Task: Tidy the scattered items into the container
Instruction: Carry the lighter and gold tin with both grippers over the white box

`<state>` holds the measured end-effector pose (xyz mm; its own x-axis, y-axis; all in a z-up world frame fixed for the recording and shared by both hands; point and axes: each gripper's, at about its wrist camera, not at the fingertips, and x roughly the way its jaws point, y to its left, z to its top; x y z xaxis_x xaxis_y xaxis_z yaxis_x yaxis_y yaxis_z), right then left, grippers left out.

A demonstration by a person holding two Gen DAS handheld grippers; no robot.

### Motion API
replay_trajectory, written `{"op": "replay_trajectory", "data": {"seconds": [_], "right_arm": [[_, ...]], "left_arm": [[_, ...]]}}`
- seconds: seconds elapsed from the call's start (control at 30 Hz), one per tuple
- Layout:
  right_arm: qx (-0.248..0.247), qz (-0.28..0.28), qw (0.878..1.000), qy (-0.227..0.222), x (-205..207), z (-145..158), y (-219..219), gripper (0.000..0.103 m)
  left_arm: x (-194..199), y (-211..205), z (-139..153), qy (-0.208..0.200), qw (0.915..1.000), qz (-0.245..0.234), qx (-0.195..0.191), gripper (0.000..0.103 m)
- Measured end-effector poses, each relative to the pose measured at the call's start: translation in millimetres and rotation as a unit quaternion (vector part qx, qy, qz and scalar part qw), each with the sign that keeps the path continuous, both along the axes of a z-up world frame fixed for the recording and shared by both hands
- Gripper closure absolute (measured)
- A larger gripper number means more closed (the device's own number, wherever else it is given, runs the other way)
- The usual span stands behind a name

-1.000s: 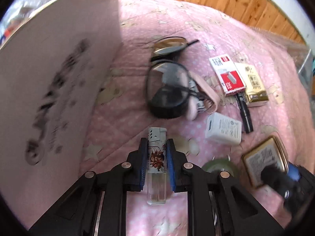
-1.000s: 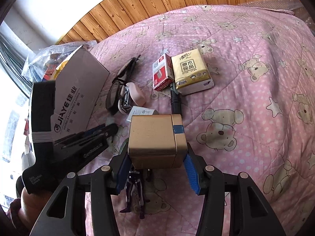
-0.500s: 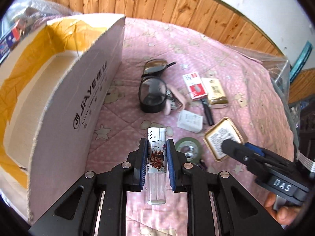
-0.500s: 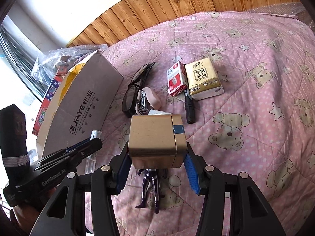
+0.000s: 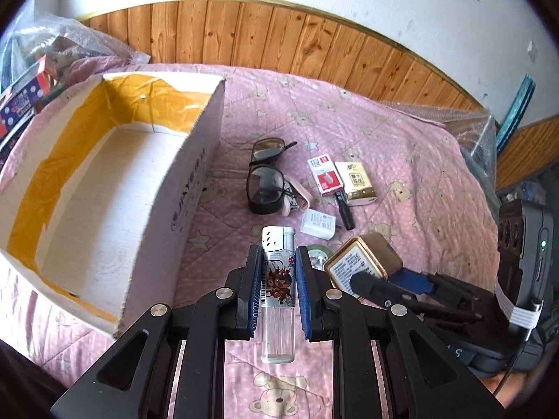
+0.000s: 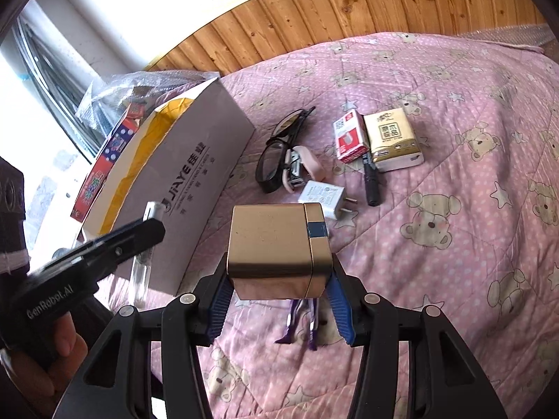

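My left gripper (image 5: 278,262) is shut on a clear lighter (image 5: 278,279) with a cartoon print, held above the pink quilt beside the open cardboard box (image 5: 195,181). The box interior is white and yellow and looks empty. My right gripper (image 6: 277,279) is shut on a gold metal tin (image 6: 276,248), lifted above the quilt right of the box (image 6: 195,174). The tin (image 5: 360,265) also shows in the left wrist view. Scattered on the quilt lie black glasses (image 5: 265,181), a white charger (image 5: 318,224), a red-white pack (image 5: 325,174), a gold tissue pack (image 5: 356,183) and a black pen (image 5: 344,209).
A purple toy figure (image 6: 300,321) lies under the tin. A green tape roll (image 5: 319,255) lies behind my left fingers. A pink clip (image 6: 309,162) rests by the glasses. Bubble wrap and colourful boxes (image 6: 111,146) sit behind the cardboard box. A wooden wall panel (image 5: 279,42) borders the bed.
Both grippers have risen with their items. The left gripper has pulled back and up, so the box's open inside now shows. The right gripper lifted the tin higher above the toy figure.
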<state>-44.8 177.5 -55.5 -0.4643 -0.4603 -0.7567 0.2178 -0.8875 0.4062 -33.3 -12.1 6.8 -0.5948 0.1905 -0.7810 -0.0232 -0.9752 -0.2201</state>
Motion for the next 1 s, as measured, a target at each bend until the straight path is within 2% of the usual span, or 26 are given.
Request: {"op": "replay_trajectory", "data": {"seconds": [0.47, 1.0], "right_arm": [[0.024, 0.058, 0.997, 0.032, 24.6, 36.0, -55.9, 0.051], [0.036, 0.103, 0.992, 0.06, 10.5, 70.7, -113.7, 0.051]], "left_arm": [[21.8, -44.2, 29.9, 0.036, 0.9989, 0.022, 0.023, 0.085], [10.8, -101.9, 48.1, 0.058, 0.997, 0.046, 0.022, 0.085]]}}
